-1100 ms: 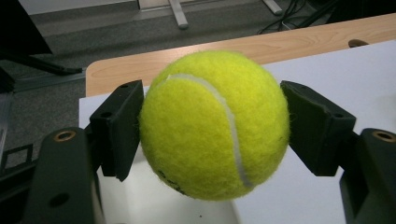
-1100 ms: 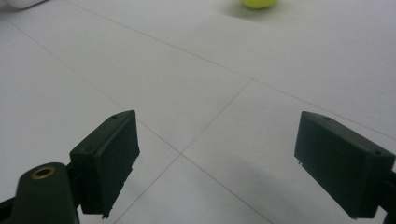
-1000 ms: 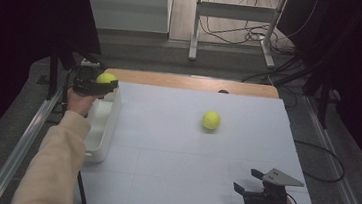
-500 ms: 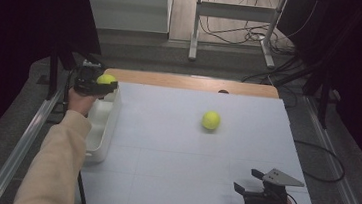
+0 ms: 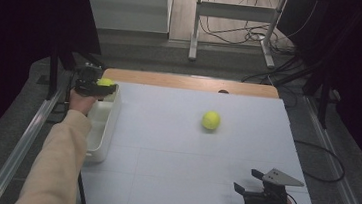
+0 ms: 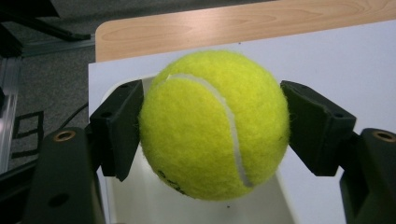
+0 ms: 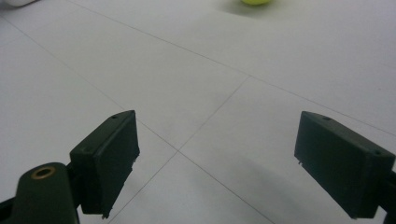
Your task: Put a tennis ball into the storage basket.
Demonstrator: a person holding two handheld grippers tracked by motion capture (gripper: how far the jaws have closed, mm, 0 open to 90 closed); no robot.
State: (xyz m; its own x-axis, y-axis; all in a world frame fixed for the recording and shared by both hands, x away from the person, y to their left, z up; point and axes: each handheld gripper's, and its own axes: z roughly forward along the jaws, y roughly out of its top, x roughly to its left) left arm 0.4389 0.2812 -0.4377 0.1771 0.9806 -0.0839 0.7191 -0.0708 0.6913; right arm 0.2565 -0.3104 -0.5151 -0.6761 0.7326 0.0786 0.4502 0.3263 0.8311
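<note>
The left gripper point(image 5: 101, 88) holds a yellow tennis ball point(image 6: 212, 123). Its two black jaws press on the ball from both sides, so the ball sits snug between them. In the high view the held ball point(image 5: 105, 82) is at the far left of the bench point(image 5: 161, 180), right over the far end of a white tub point(image 5: 103, 129). In the left gripper view the inside of the tub shows just under the ball. The tub sits along the left edge of the white mat on the bench.

A second tennis ball point(image 5: 211, 120) lies by itself on the white mat, near the middle and a bit to the right. It is well apart from both grippers. In the right gripper view it peeks in at the top edge point(image 7: 256, 2).

The right gripper point(image 5: 251, 181) is at the near right corner of the bench, held low over the mat. Its jaws stand wide apart with nothing between them.
</note>
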